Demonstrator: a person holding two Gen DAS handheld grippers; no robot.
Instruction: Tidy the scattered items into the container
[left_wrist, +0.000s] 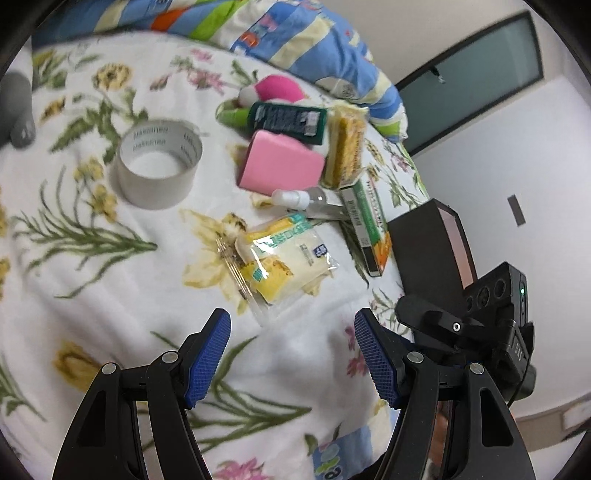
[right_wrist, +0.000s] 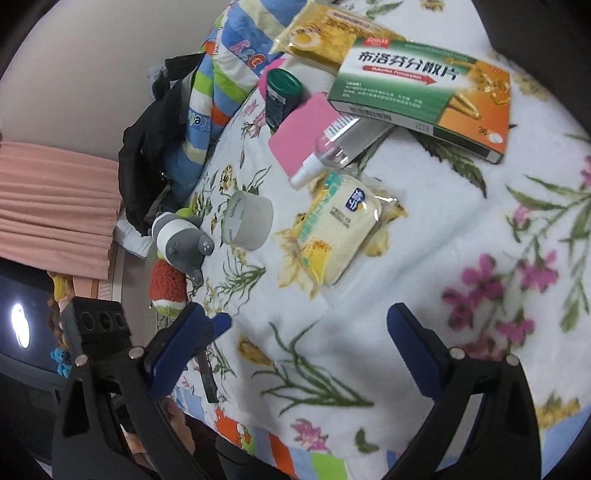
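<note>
Hovering over the floral-print bed cover (left_wrist: 92, 258), both tools are standing apart with nothing between their blue pads, so this is looking like the approach, before anything is picked.

Left tool (left_wrist: 291, 332) is pointing at the clear-wrapped yellow-and-white snack packet (left_wrist: 277, 258), which is lying just ahead of its fingertips, not touched. Right tool (right_wrist: 308, 325) is aiming at that same packet (right_wrist: 340, 229) from the other side, also short of it.

Behind the packet the rest of the clutter is sitting in a pile: a small clear spray bottle with a white cap (left_wrist: 299, 197), a pink rectangular block (left_wrist: 280, 166), a dark green bottle (left_wrist: 288, 118), a yellow biscuit pack (left_wrist: 345, 147) and a green-and-orange medicine box (left_wrist: 365, 225). A roll of grey tape (left_wrist: 159, 162) is lying well apart to the left.

The dark box with a pinkish inner wall (left_wrist: 436, 243), at the bed's right edge just beside the medicine box, is probably the container; nothing can be seen inside it.

Next move, I'd judge: one tool needs lowering around the packet. It is soft, crinkly and flat on yielding bedding, so the pads should be straddling its narrow width and pinching the body, not the slippery seam.
</note>
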